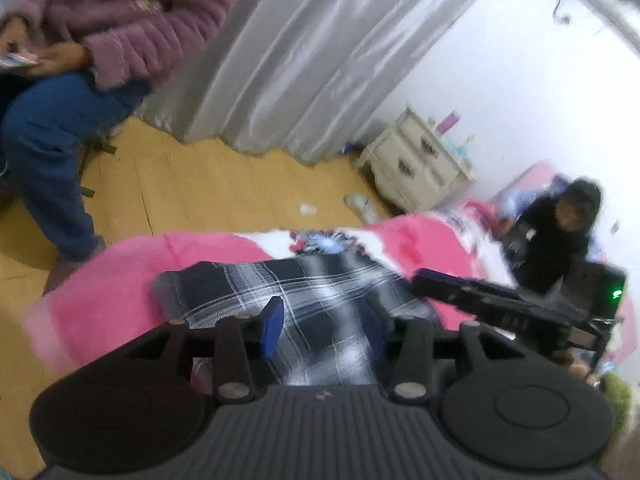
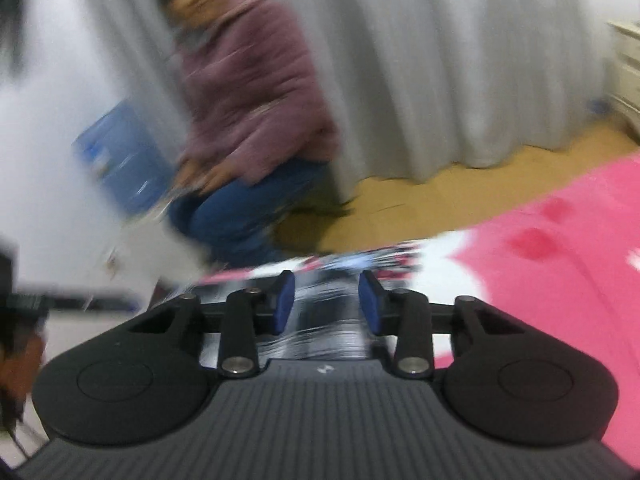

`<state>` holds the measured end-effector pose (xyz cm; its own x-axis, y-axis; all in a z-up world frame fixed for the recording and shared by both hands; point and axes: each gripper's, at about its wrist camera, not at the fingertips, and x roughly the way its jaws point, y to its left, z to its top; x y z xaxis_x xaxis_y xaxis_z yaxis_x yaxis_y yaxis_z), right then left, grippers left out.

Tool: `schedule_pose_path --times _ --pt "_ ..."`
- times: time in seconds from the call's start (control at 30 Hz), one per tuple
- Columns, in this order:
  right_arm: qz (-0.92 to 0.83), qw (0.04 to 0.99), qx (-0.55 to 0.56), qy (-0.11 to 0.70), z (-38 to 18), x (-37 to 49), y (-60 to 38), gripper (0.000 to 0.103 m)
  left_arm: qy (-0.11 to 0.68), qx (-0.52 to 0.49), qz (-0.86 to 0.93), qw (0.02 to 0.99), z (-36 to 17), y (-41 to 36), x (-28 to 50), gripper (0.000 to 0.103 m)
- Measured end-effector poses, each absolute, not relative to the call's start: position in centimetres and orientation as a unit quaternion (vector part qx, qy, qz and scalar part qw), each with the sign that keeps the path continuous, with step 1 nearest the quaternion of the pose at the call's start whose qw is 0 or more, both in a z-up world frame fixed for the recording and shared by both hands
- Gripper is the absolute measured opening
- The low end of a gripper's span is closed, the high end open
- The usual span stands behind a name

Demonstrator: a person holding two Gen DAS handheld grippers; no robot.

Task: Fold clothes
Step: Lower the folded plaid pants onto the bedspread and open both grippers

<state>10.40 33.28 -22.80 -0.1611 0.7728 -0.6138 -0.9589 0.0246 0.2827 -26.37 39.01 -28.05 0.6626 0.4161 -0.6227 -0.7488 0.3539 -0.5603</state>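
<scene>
Black-and-white plaid cloth, a checked garment (image 1: pixel 296 292), lies on the pink blanket (image 1: pixel 120 280) of the bed, running from between the left gripper (image 1: pixel 324 328) toward twelve o'clock. Its far end at ten o'clock looks doubled over into a thick, squared edge, so some folding seems in place; the near part is rumpled, and I judge more folds remain. The left jaws stand apart with cloth between them, not pinched. The right gripper (image 2: pixel 326 304) hovers over the same plaid, jaws parted too. Blur hides finer creases. A person in a purple jacket (image 2: pixel 256 92) sits by the grey curtain (image 1: pixel 320 48).
</scene>
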Motion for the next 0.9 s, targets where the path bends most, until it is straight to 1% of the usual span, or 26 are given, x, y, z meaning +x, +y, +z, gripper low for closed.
schedule_pose_path --times 0.03,0.1,0.17,0.23,0.27,0.3,0.4,0.5,0.6,0.7,0.8,0.9 --pt "0.692 0.619 -0.169 0.331 -23.6 9.6 34.6 0.028 0.195 -0.434 0.356 0.804 -28.4 39.7 -25.5 0.038" --pt "0.678 0.630 -0.176 0.335 -23.9 9.7 34.8 0.026 0.199 -0.434 0.356 0.803 -29.7 40.6 -24.7 0.031" --pt "0.662 0.644 -0.180 0.339 -24.1 10.0 34.9 0.023 0.204 -0.427 0.355 0.806 -29.3 40.5 -24.5 0.033" --pt "0.646 0.657 -0.184 0.343 -24.3 10.2 35.0 0.020 0.211 -0.422 0.353 0.808 -28.6 40.3 -24.5 0.038" --pt "0.638 0.663 -0.185 0.344 -24.4 10.3 35.1 0.022 0.215 -0.413 0.352 0.812 -27.9 39.8 -24.7 0.039" --pt "0.630 0.670 -0.187 0.346 -24.5 10.4 35.2 0.022 0.219 -0.403 0.350 0.817 -27.2 39.3 -24.9 0.041" --pt "0.629 0.671 -0.184 0.346 -20.8 10.4 31.0 0.022 0.230 -0.387 0.312 0.836 -25.8 37.5 -25.4 0.041" --pt "0.628 0.653 -0.239 0.350 -22.1 9.0 30.0 0.022 0.262 -0.374 0.255 0.853 -25.3 35.1 -25.3 0.041" --pt "0.625 0.631 -0.294 0.352 -23.6 7.6 29.2 0.022 0.319 -0.348 0.223 0.853 -27.2 32.8 -23.7 0.041" --pt "0.620 0.607 -0.348 0.354 -25.1 6.2 28.3 0.021 0.364 -0.328 0.236 0.839 -29.9 31.5 -22.5 0.036" --pt "0.622 0.615 -0.323 0.361 -25.3 6.1 28.4 0.021 0.370 -0.313 0.244 0.840 -28.6 31.0 -22.4 0.036" --pt "0.633 0.607 -0.321 0.357 -23.8 5.5 27.1 0.021 0.358 -0.276 0.236 0.860 -26.1 29.2 -22.6 0.042"
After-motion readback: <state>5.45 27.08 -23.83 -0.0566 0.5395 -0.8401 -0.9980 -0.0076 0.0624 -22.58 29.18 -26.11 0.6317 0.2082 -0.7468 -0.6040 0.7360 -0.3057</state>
